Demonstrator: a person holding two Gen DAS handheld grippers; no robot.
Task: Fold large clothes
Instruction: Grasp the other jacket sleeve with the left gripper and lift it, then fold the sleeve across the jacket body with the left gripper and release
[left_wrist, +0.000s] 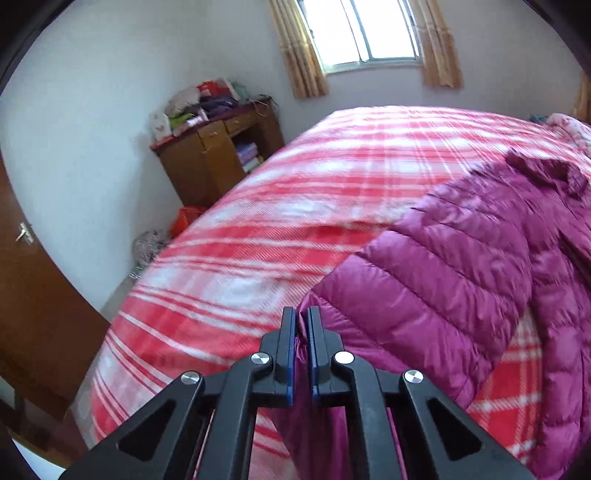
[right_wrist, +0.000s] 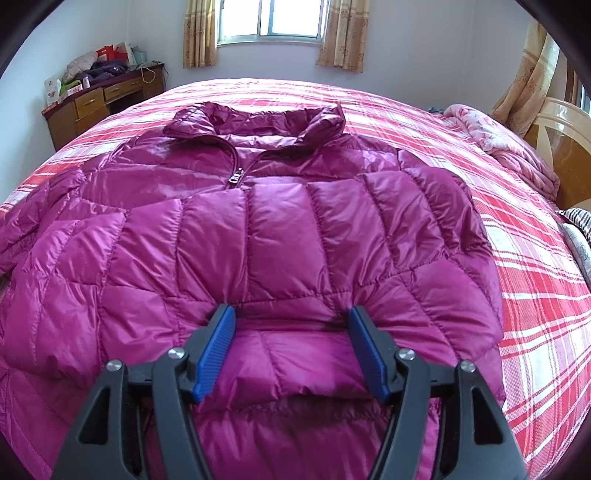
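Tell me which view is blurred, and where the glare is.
Left wrist view: the bedspread and jacket are smeared by motion blur, and the window is blown out. Right wrist view: sharp, with pale glare on the jacket near the zipper; the fisheye bends the bed.

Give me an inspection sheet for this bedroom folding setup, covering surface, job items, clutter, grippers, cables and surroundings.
Surface: bed with red and white plaid cover.
Job's things: purple puffer jacket lying front up, zipped, collar toward the window; one sleeve is folded across the front.
Clutter: pink quilt bunched near the headboard; striped cloth at the bed's edge.
Grippers: left gripper shut on a fold of jacket fabric at its edge; right gripper with fingers apart, straddling the folded sleeve's cuff; contact cannot be told.
Cables: a cord on the wooden cabinet.
Surroundings: wooden cabinet piled with clothes and bags, window with curtains, door.
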